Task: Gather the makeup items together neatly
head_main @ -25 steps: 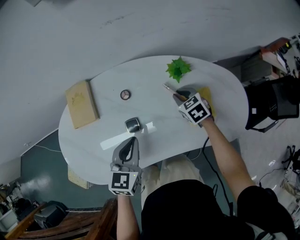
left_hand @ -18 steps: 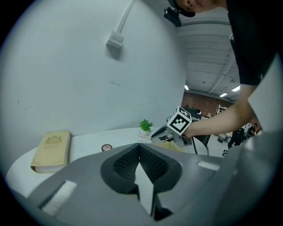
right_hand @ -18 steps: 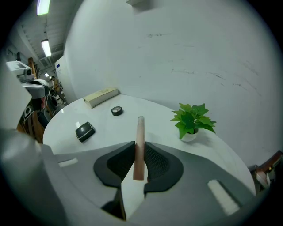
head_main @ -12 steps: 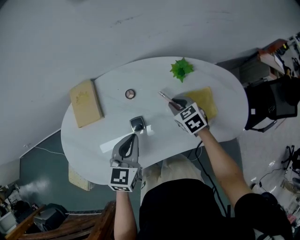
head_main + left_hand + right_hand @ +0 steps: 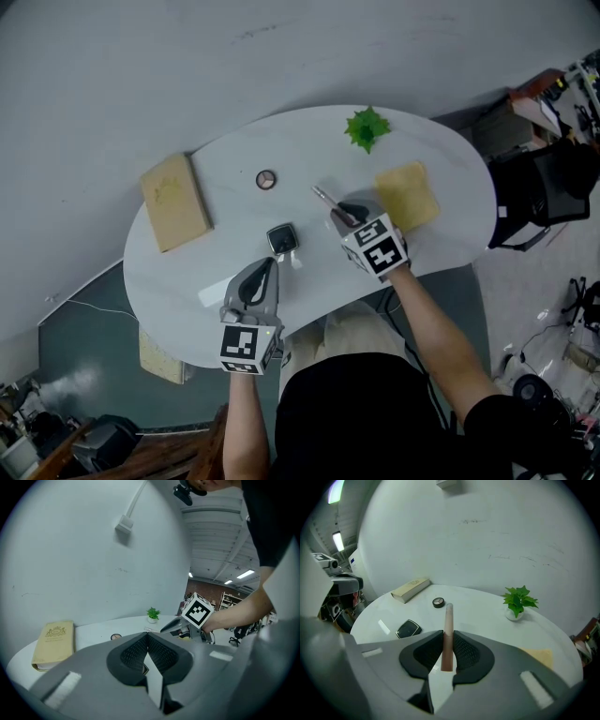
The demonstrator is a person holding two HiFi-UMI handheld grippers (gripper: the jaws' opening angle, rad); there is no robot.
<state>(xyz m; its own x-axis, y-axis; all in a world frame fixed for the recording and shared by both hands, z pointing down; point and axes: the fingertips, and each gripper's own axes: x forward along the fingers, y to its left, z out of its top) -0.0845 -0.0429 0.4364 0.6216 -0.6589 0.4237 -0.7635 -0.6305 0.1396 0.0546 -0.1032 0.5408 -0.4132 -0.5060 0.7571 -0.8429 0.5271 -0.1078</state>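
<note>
Below, both forearms reach up from the picture's lower edge over the white oval worktop point(image 5: 441, 159). The left tool point(image 5: 269, 267) points ahead, jaws pressed together with nothing between them, its tip near the square compact point(image 5: 281, 238). The right tool point(image 5: 339, 214) slants downward over the middle of the worktop, clamped on one slim brownish stick point(image 5: 448, 630) that juts out past the pads.

Counted: two tools, one stick, two compacts (the square one and a round compact point(image 5: 266, 179) farther back), one book point(image 5: 175, 201), one plant point(image 5: 367, 127), one yellow cloth point(image 5: 407, 195).

The stick's rear end is buried between the pads. What kind of makeup it is cannot be told.
</note>
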